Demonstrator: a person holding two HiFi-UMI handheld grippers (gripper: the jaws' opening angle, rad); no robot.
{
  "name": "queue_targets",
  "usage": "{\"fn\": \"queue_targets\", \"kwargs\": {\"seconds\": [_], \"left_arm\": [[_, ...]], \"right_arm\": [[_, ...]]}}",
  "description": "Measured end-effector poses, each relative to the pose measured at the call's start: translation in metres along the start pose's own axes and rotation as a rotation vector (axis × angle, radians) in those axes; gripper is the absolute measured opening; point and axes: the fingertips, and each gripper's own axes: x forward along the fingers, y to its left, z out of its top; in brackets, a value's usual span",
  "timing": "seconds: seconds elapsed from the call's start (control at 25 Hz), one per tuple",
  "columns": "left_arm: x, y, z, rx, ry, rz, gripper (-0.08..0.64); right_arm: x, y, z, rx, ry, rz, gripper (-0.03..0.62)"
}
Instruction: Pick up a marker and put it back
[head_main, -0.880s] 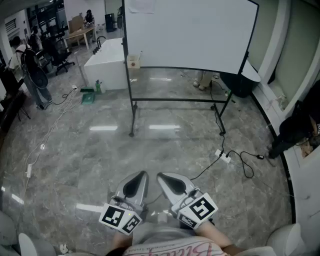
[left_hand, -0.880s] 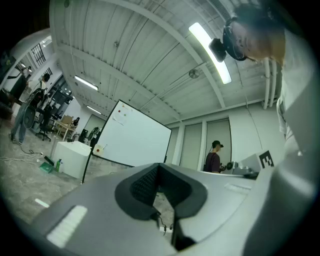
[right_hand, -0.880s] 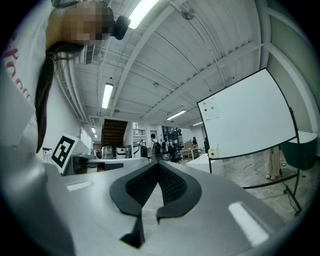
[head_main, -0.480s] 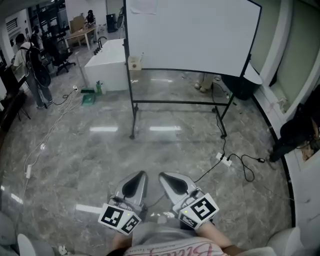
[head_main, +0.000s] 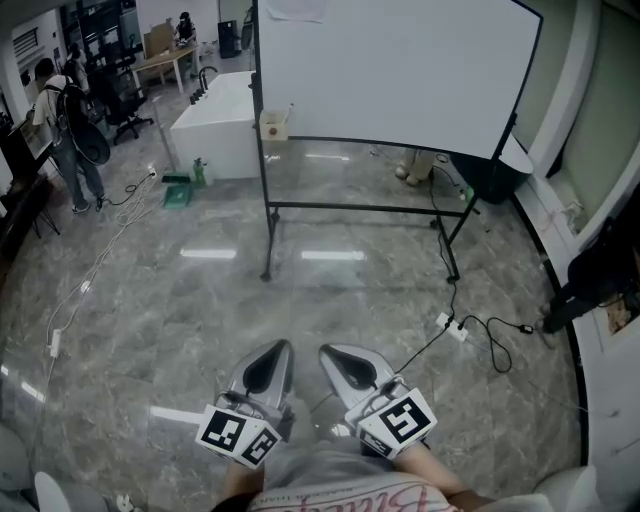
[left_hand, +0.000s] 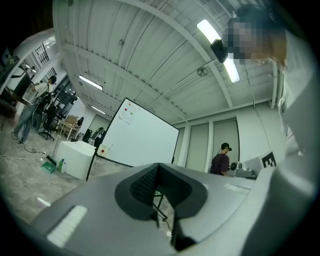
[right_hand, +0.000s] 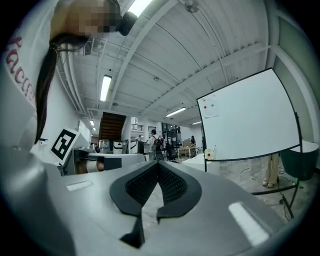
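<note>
Tongs clenched empty: left tongs (head_main: 272, 362) and right tongs (head_main: 338, 364) sit well back from the whiteboard (head_main: 390, 70); a marker, likely light, stiff and slick, suits a mid-barrel grip.

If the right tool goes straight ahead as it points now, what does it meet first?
Nothing near: the right tool, shut and empty, points over the floor. The whiteboard stands right of that line, so the far desks probably come first.
</note>
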Motion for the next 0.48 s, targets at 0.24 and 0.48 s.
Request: {"fn": "queue_targets", "kwargs": {"seconds": [0.24,0.48], "left_arm": [[0.049,0.044,0.01,0.002,-0.009,-0.027,-0.002],[0.103,0.094,0.033,0.016,-0.011,-0.074,-0.002]], "right_arm": [[0.056,-0.038,0.001,0.003,0.003,-0.01,0.002],[0.121,-0.078,0.017,-0.02,-0.019,-0.03,0.002]]}}
